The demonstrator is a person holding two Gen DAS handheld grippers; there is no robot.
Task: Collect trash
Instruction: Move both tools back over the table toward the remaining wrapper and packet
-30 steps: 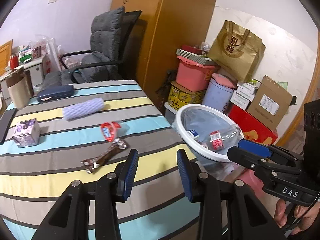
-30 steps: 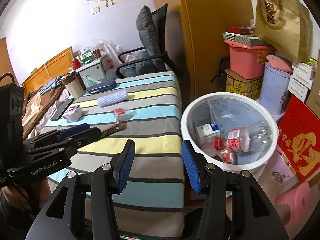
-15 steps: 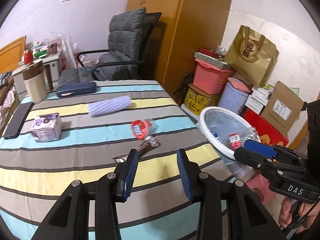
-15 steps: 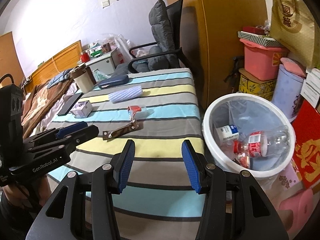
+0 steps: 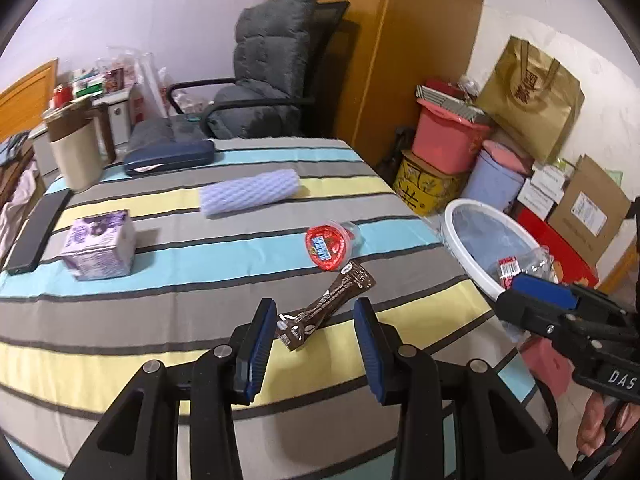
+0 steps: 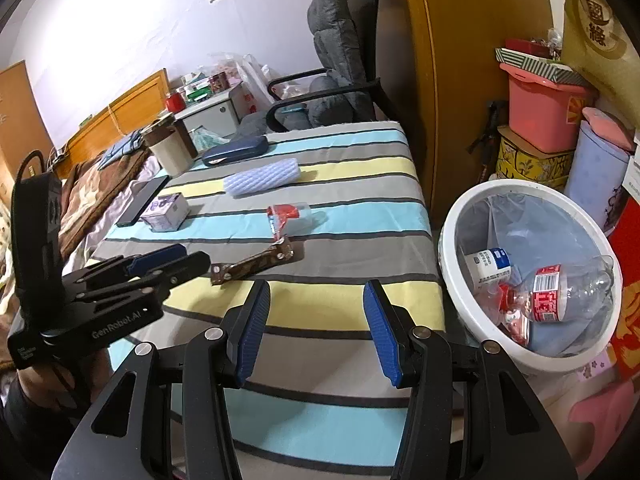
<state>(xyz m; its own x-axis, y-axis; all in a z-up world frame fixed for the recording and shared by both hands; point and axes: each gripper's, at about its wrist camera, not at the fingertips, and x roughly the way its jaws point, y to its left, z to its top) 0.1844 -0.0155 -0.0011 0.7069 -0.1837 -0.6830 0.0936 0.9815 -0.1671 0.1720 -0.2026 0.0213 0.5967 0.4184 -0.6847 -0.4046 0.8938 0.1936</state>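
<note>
A brown snack wrapper (image 5: 328,306) lies on the striped table; it also shows in the right wrist view (image 6: 252,263). My left gripper (image 5: 314,322) is open, its fingers either side of the wrapper's near end, just above it. A clear cup with a red lid (image 5: 329,242) lies beyond it, and shows in the right wrist view (image 6: 290,218). My right gripper (image 6: 316,312) is open and empty over the table's near edge, left of the white trash bin (image 6: 452,224), which holds a plastic bottle (image 6: 568,292).
On the table are a purple carton (image 5: 100,244), a lilac foam roll (image 5: 250,192), a dark case (image 5: 168,156), a phone (image 5: 34,234) and a beige jug (image 5: 76,152). A grey chair (image 5: 260,80) stands behind. Boxes and bags (image 5: 452,140) crowd the right wall.
My left gripper has moved forward and left over the table, so the brown wrapper now sits between its fingers. The right gripper has drifted left, the bin shifting right in its view.
</note>
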